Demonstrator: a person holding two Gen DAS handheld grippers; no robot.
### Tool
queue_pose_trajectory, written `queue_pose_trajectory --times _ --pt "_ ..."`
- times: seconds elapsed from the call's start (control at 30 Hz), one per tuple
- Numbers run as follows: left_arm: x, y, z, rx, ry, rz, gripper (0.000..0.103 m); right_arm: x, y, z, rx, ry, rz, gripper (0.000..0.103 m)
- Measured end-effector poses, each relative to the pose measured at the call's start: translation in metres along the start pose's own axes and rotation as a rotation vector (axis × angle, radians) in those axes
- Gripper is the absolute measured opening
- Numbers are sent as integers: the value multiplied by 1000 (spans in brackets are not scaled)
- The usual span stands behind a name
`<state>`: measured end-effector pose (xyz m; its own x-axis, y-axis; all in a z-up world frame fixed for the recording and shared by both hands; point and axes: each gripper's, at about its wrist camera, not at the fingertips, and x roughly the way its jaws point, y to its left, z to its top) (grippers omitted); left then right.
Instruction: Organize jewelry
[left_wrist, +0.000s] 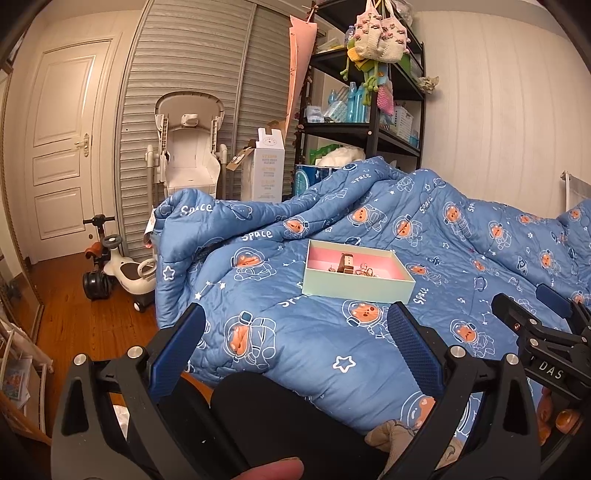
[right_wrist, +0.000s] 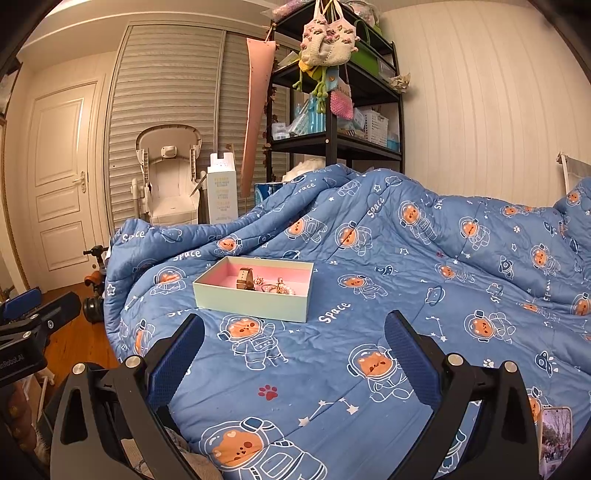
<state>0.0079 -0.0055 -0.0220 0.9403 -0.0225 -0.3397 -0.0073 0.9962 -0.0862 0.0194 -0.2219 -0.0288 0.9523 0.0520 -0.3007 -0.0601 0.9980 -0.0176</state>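
- Left of the box (left_wrist: 356, 286), off the bed: a ride-on toy (left_wrist: 122, 273) on the wood floor.
- Near side of the box, toward its left: left gripper (left_wrist: 295, 332), jaws released, holding nothing, over the quilt (left_wrist: 295, 354).
- Box itself: open, pink-lined, resting on the quilt; inside, a watch (right_wrist: 244, 277) and tangled jewelry (right_wrist: 279, 288).
- Near side of the box, toward its right: right gripper (right_wrist: 294, 334), jaws spread, holding nothing.
- Far right of the box, at the quilt's near edge: a phone (right_wrist: 556, 435).
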Motion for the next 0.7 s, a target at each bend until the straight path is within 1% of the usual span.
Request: queue_pose_trajectory --times 0.7 --pt "0 -3 3 20 -7 -2 97 0 0 0 -1 -1 0 96"
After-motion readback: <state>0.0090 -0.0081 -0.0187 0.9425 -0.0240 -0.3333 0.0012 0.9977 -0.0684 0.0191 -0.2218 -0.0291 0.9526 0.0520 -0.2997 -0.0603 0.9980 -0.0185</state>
